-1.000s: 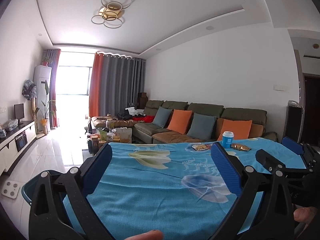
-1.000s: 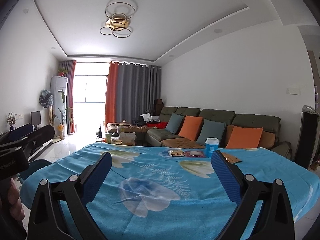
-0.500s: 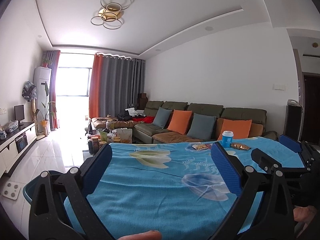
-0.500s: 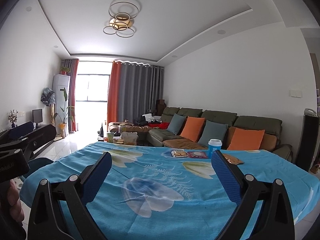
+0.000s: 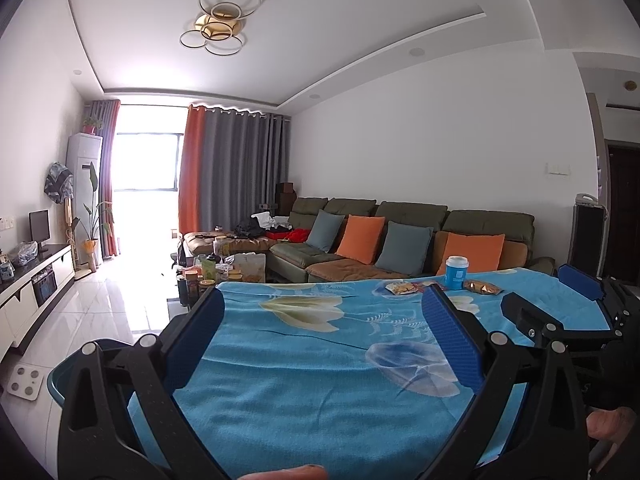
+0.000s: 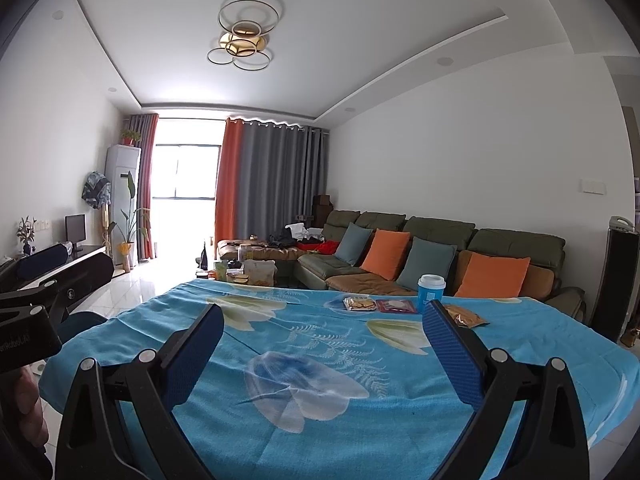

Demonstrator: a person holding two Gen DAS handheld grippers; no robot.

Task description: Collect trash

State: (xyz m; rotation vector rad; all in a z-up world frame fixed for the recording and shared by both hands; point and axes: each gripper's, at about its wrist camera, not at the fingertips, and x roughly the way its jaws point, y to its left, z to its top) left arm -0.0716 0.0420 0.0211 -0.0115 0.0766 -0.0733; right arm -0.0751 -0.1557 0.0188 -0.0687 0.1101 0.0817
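Trash lies at the far side of the blue flowered tablecloth point(image 6: 320, 380): a blue paper cup with white lid point(image 6: 431, 293), a clear snack packet point(image 6: 359, 304), a dark red wrapper point(image 6: 397, 306) and a golden-brown packet point(image 6: 464, 316). The cup point(image 5: 456, 273), snack packet point(image 5: 400, 288) and brown packet point(image 5: 482, 288) also show in the left wrist view. My left gripper point(image 5: 324, 300) is open and empty over the near table edge. My right gripper point(image 6: 322, 310) is open and empty, well short of the trash.
A teal bin point(image 5: 60, 376) stands on the floor at the table's left edge. A sofa with orange and grey cushions point(image 6: 440, 260) runs behind the table. A cluttered coffee table point(image 5: 216, 270) is beyond. A dark tower unit point(image 6: 612, 280) stands at right.
Both grippers have tilted slightly downward and edged forward, so the view has shifted a little; the jaws stay open and nothing on the table has moved.
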